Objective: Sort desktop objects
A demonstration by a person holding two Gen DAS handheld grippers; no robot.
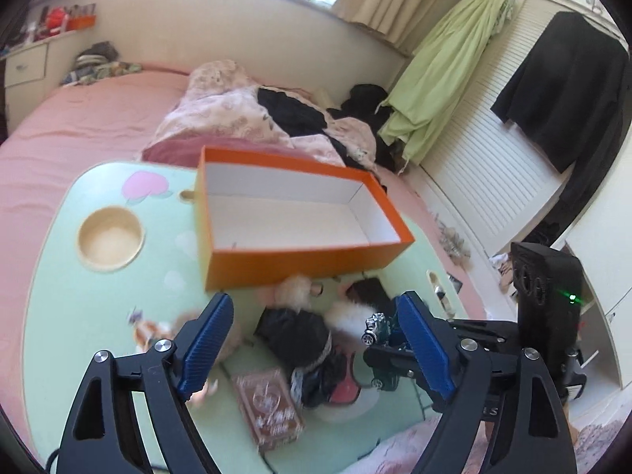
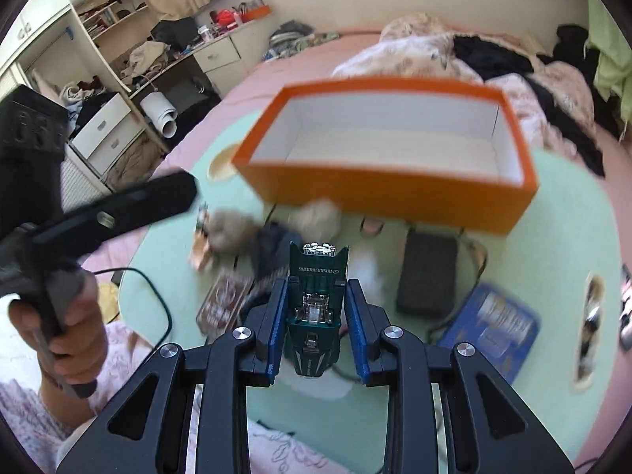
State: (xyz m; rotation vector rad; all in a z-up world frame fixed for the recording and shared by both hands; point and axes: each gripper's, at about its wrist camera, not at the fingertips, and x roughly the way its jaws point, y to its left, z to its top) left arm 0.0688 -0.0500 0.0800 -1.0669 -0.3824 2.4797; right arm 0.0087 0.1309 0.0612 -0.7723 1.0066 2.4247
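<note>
Green toy car [image 2: 314, 308] pinched in right gripper [image 2: 314, 316], underside up; left gripper [image 1: 316, 339] wide, blurred clutter beneath.

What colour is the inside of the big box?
White inside the orange box, orange outside; the left wrist view shows it best.

A green toy car [image 2: 314, 308] is pinched in the right claw [image 2: 315, 316], nose up. The open orange box [image 2: 389, 191] sits empty on the green surface [image 2: 561, 213], behind dolls [image 1: 304, 339] and a card box [image 1: 268, 410].
</note>
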